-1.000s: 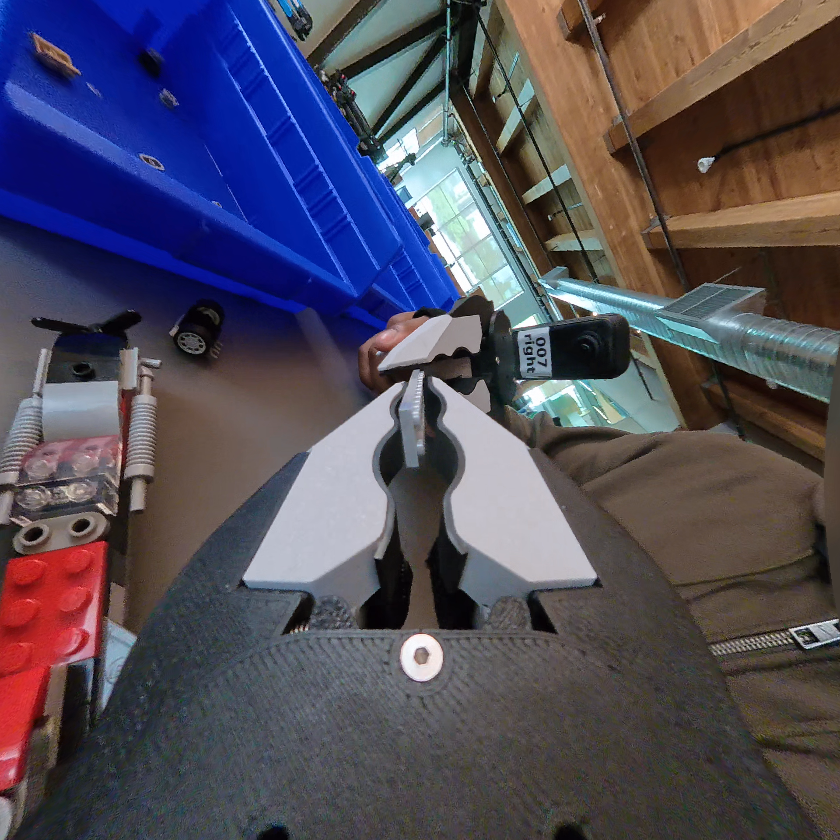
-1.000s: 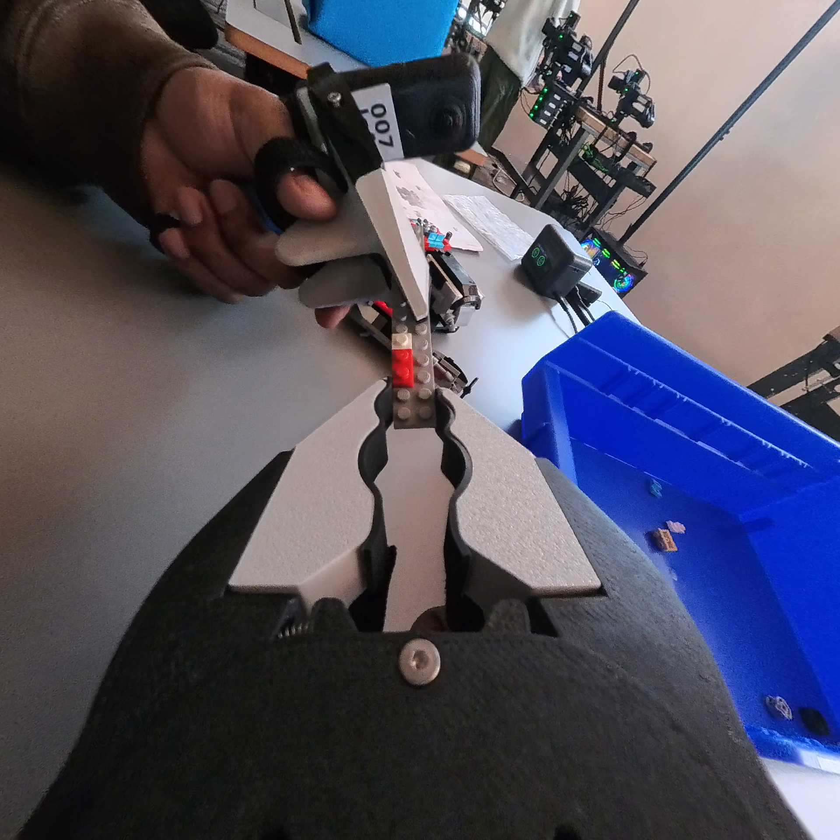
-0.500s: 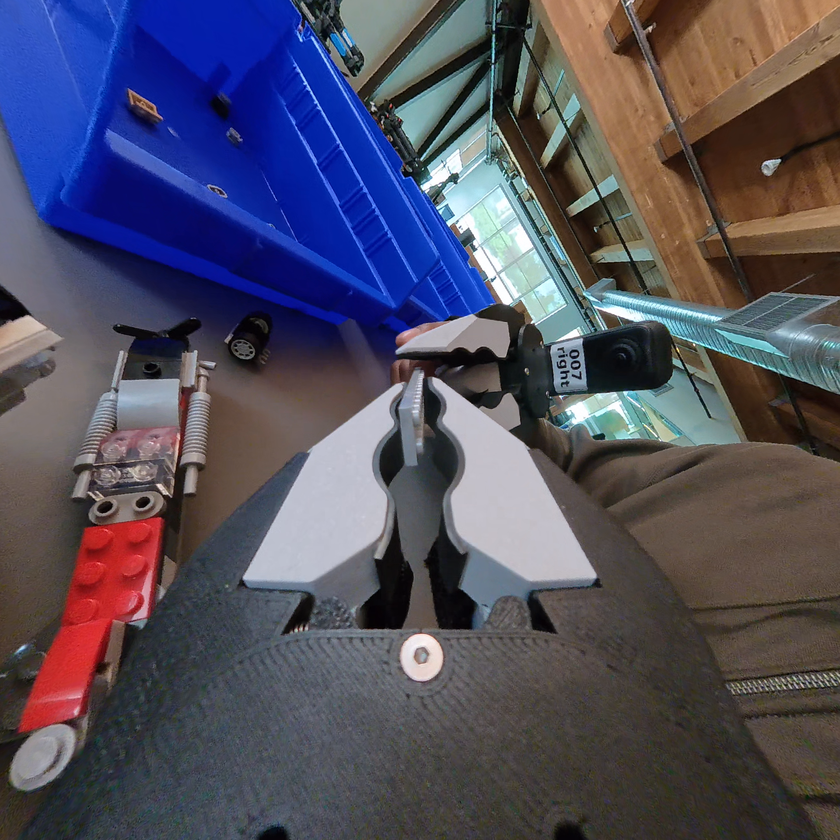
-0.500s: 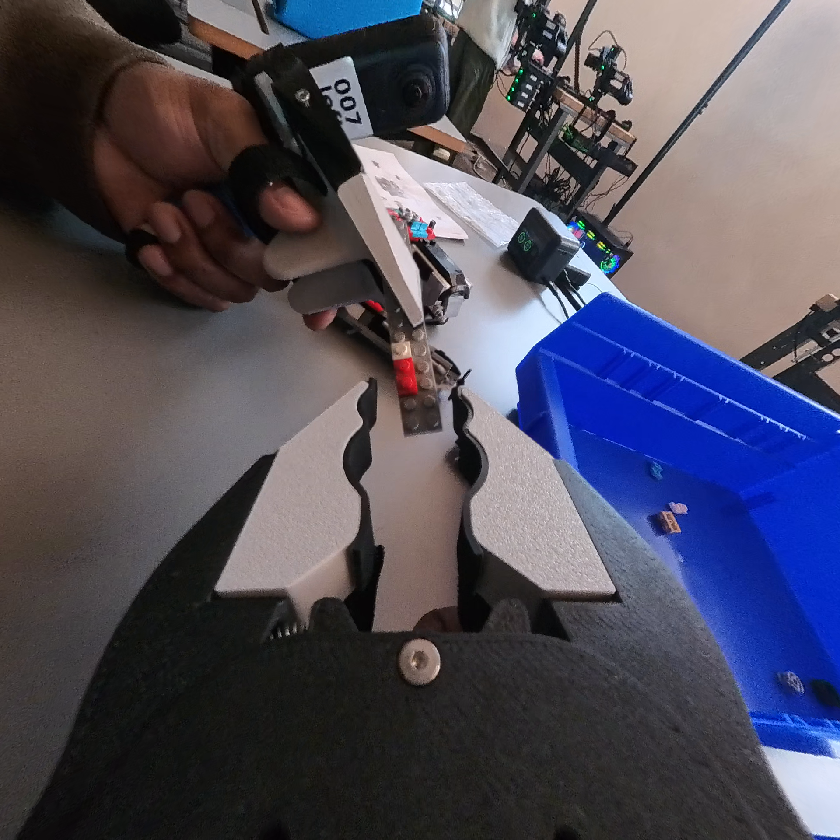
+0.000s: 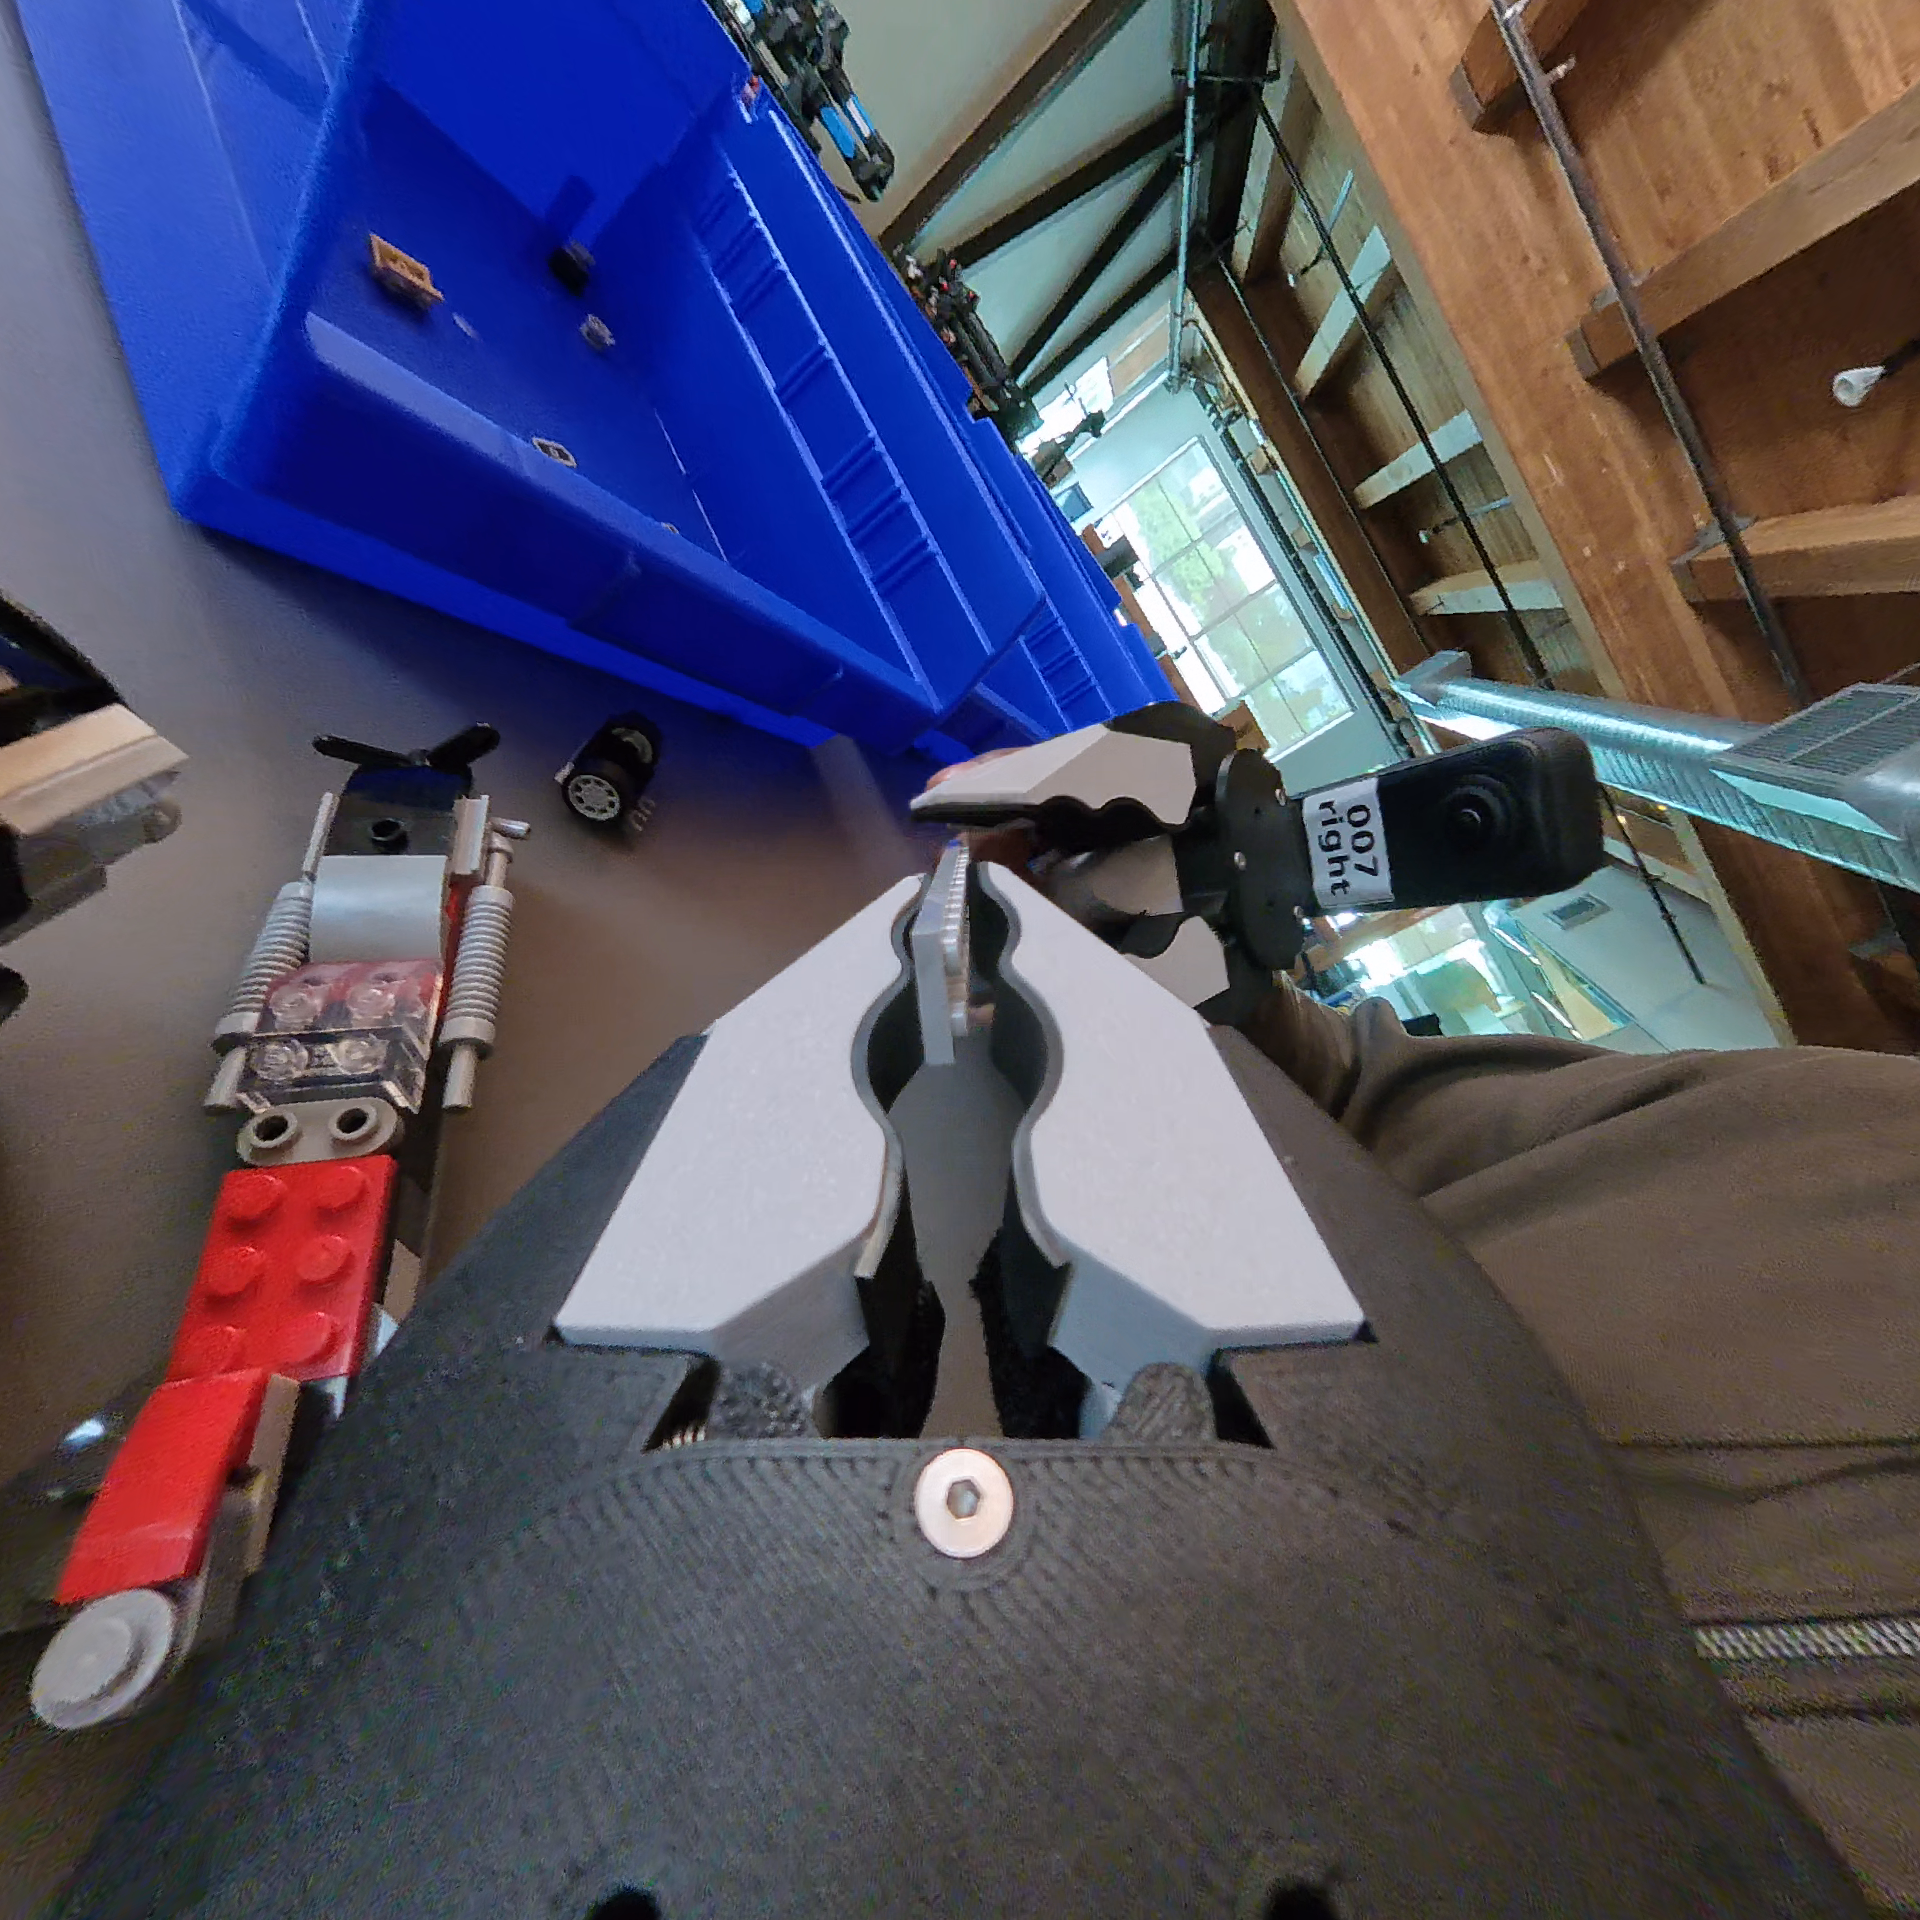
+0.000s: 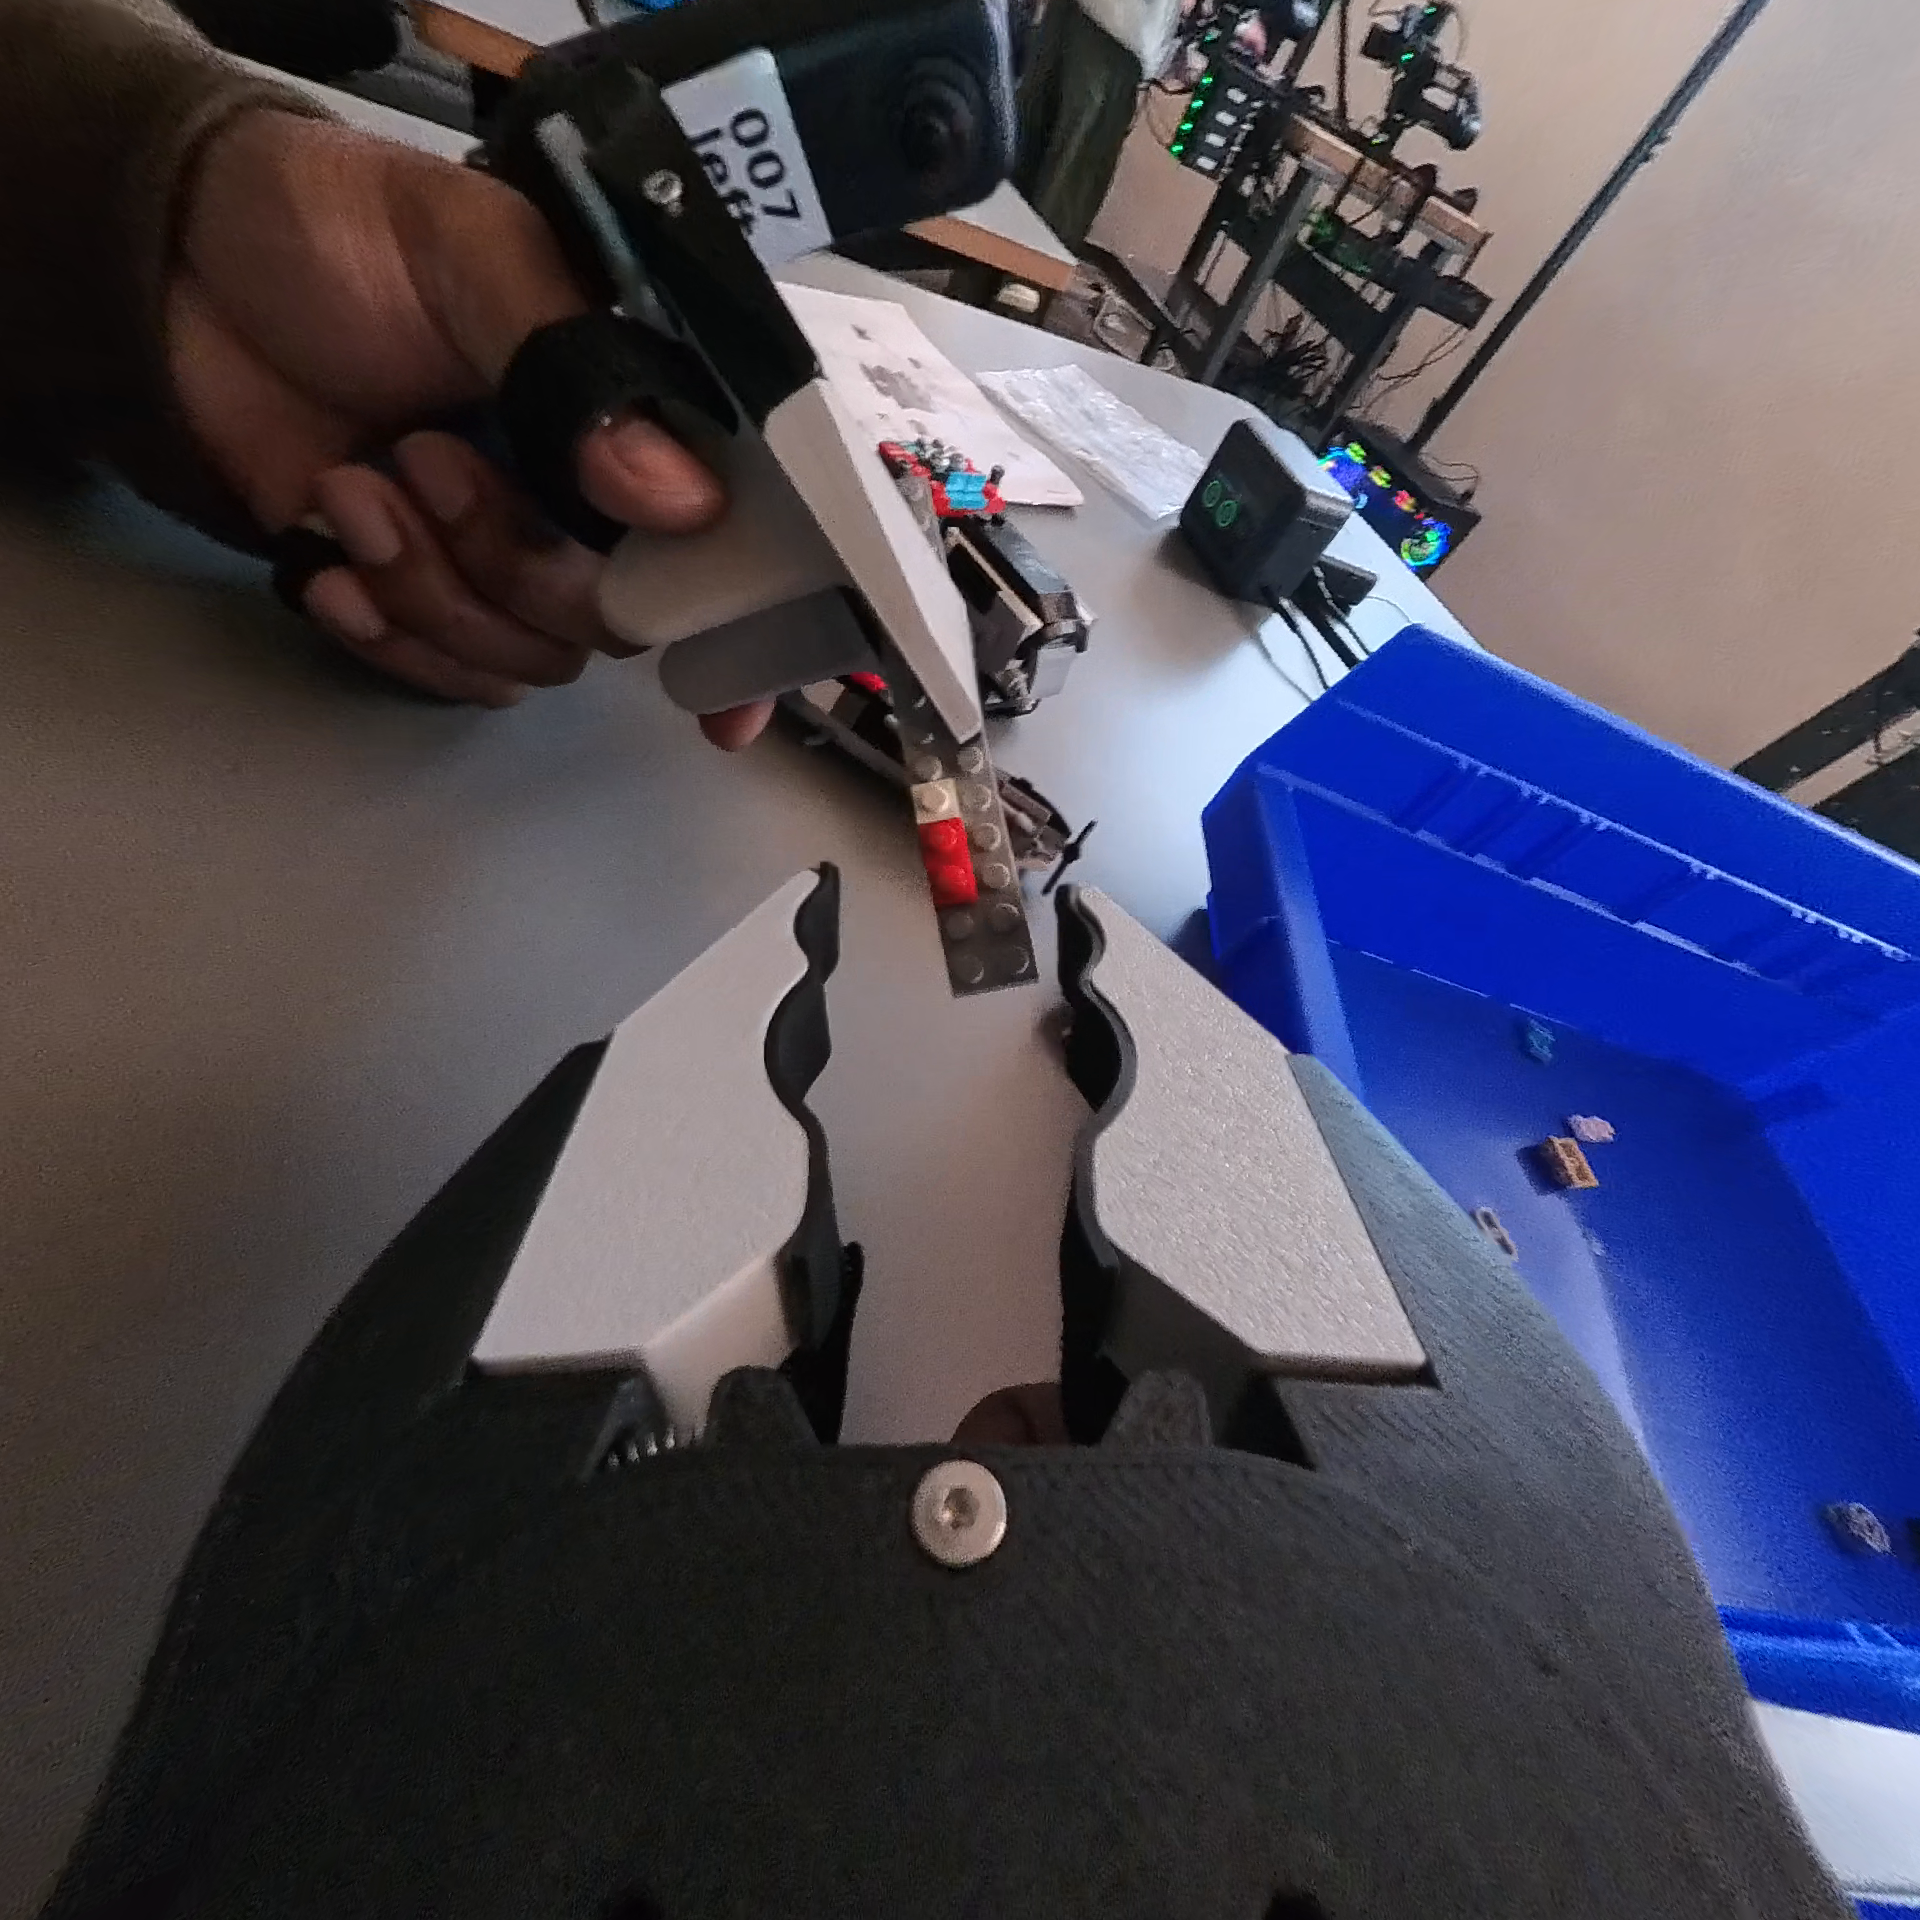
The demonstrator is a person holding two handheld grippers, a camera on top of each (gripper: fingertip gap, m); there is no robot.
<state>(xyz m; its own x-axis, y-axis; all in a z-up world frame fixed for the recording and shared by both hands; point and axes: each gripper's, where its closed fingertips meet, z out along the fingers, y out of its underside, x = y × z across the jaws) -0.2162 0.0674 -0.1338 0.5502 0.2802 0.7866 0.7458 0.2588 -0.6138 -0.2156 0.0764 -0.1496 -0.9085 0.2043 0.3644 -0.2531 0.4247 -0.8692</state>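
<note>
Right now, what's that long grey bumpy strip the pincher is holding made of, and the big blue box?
The grey strip in the left gripper looks like hard moulded plastic: neat round studs, crisp edges, a dull sheen. The blue bin also looks plastic, probably thicker: uniform colour, moulded ribs, soft shine.

Toy wheel [image 5: 613, 781] lies between bin [image 5: 727, 499] and brick model [image 5: 343, 1018].
</note>
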